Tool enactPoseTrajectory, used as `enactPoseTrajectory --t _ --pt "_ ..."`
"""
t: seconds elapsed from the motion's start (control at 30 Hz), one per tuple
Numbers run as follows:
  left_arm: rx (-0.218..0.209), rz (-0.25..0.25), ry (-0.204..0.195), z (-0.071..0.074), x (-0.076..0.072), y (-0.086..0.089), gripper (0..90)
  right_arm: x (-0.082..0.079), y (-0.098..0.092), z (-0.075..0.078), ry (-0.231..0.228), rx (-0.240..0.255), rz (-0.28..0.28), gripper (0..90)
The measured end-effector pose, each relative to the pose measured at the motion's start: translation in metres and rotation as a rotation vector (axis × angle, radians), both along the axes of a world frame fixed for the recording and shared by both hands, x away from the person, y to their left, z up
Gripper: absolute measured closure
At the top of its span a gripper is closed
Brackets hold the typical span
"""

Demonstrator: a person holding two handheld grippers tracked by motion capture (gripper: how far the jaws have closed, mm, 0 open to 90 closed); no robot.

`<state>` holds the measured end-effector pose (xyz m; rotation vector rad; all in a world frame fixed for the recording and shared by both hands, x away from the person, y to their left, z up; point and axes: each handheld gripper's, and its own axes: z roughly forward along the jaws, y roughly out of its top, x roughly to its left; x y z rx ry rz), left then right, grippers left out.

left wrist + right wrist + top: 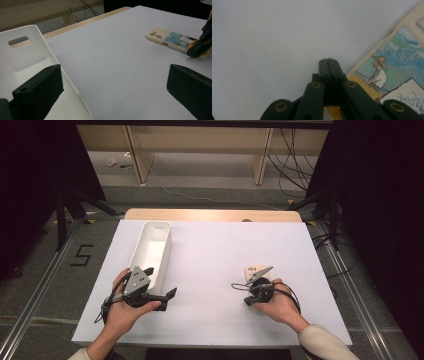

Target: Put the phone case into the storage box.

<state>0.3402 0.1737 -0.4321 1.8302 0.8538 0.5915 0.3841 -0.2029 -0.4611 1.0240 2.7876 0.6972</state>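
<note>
A cream phone case (251, 269) with a painted picture on it lies flat on the white table top, right of the middle. My right gripper (255, 287) hangs over its near end, jaws shut together with nothing between them. In the right gripper view the shut tips (329, 61) sit right at the case's (398, 71) edge. Whether they touch it I cannot tell. My left gripper (160, 281) is open beside the near end of a white bin (152, 247). In the left gripper view the jaws (112, 77) stand wide apart and empty, the bin (27, 52) at left, the case (172, 37) and right gripper (198, 47) far right.
The long white bin has a handle slot at its far end, and what shows of its inside is bare. The white sheet (215, 250) covers a wooden table. Black stands and cables line the floor on both sides.
</note>
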Motion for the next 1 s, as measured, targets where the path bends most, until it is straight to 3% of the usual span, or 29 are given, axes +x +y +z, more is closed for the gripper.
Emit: enactPoseTrajectory --t 0.57,1.0 --pt "-0.001 0.003 0.0 0.0 0.0 0.0 0.0 -0.002 -0.05 0.004 -0.002 -0.051 -0.098 90.0" --pt "-0.001 0.002 -0.002 0.0 0.0 0.0 0.0 0.002 -0.07 0.004 -0.019 -0.102 -0.139 90.0"
